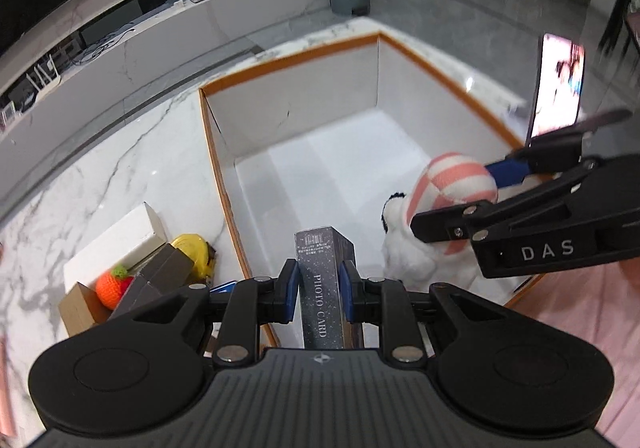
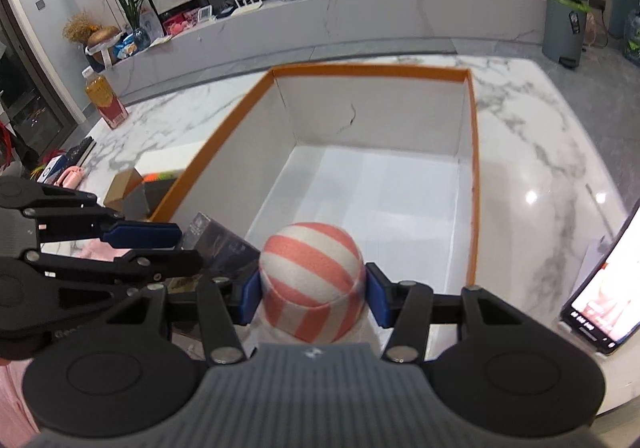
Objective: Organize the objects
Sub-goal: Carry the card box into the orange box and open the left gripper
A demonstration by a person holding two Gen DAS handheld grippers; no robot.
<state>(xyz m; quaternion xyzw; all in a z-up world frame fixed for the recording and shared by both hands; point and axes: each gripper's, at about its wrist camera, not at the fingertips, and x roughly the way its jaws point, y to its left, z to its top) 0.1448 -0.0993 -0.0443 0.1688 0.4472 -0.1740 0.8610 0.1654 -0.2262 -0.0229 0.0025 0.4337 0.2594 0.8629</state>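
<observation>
My left gripper (image 1: 319, 290) is shut on a dark grey photo card box (image 1: 322, 288), held upright over the near edge of the large orange-rimmed white box (image 1: 288, 59). My right gripper (image 2: 312, 296) is shut on a white plush toy by its pink-and-white striped hat (image 2: 312, 276), also over the near end of that box (image 2: 372, 70). In the left wrist view the plush toy (image 1: 416, 248) hangs at the right with the right gripper (image 1: 460, 187) around its hat. In the right wrist view the left gripper (image 2: 180, 248) and the card box (image 2: 224, 244) sit at the left.
The box stands on a white marble table (image 1: 100, 175). Left of it lie a small white box (image 1: 120, 244), a crocheted orange fruit (image 1: 114, 288) and a yellow object (image 1: 196, 252). A lit phone (image 2: 604, 304) stands at the right. A red-labelled bottle (image 2: 106, 99) sits far left.
</observation>
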